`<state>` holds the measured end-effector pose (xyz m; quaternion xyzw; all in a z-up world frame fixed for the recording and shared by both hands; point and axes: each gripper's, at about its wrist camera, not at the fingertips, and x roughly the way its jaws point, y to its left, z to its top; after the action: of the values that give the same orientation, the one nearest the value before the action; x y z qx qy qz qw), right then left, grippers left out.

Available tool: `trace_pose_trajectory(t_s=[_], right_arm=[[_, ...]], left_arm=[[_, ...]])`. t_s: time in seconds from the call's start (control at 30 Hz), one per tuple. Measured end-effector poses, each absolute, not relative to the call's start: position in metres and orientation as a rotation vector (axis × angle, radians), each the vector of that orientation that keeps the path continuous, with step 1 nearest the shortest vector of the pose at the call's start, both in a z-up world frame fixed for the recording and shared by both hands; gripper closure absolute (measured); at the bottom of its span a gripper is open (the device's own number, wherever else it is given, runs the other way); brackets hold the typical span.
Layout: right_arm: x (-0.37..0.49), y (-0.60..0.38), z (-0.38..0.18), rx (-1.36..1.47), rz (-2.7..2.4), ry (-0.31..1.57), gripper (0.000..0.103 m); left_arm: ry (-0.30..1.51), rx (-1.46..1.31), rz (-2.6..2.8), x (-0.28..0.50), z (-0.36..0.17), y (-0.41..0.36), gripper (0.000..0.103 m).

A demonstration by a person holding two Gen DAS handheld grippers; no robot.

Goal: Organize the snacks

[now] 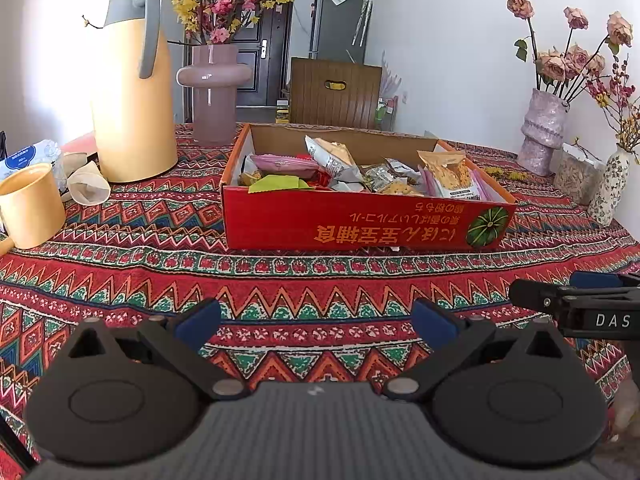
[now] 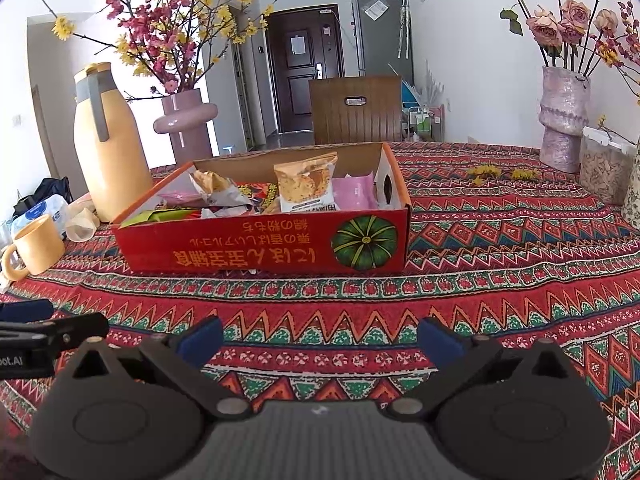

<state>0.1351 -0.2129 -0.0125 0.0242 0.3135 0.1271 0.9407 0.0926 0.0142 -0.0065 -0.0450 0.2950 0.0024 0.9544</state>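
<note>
A red cardboard box (image 1: 360, 222) (image 2: 256, 246) with a pumpkin picture sits on the patterned tablecloth ahead of both grippers. Several snack packets lie inside it: an orange-and-white packet (image 1: 450, 174) (image 2: 306, 182), a pink packet (image 1: 282, 163) (image 2: 354, 194), a grey crumpled packet (image 1: 334, 158) and a green one (image 1: 276, 183). My left gripper (image 1: 316, 322) is open over bare cloth, well short of the box, nothing between its blue pads. My right gripper (image 2: 320, 340) is open too, holding nothing. Each gripper's tip shows at the edge of the other's view.
A tall yellow thermos (image 1: 132, 92) (image 2: 110, 152), a pink vase (image 1: 214, 88) and a yellow mug (image 1: 30, 206) (image 2: 38, 246) stand left of the box. At the right are a speckled vase (image 1: 544, 132) (image 2: 564, 116) and a clear jar (image 2: 604, 174). A wooden chair (image 1: 334, 94) stands behind the table.
</note>
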Motion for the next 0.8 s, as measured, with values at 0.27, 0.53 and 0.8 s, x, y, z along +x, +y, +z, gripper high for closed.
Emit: trace_pose_trajectory(t_s=[0.27, 0.53, 0.8], right_arm=[[0.1351, -0.213, -0.0123, 0.049, 0.26, 0.639, 0.0], [0.1345, -0.2122, -0.0121, 0.047, 0.26, 0.638, 0.0], [0.1345, -0.212, -0.0122, 0.047, 0.26, 0.639, 0.0]], left_arm=[[0.597, -0.091, 0.005, 0.0913, -0.0063, 0.0144, 0.0], [0.599, -0.093, 0.004, 0.0911, -0.0062, 0.0151, 0.0], [0.599, -0.093, 0.004, 0.0912, -0.0064, 0.015, 0.0]])
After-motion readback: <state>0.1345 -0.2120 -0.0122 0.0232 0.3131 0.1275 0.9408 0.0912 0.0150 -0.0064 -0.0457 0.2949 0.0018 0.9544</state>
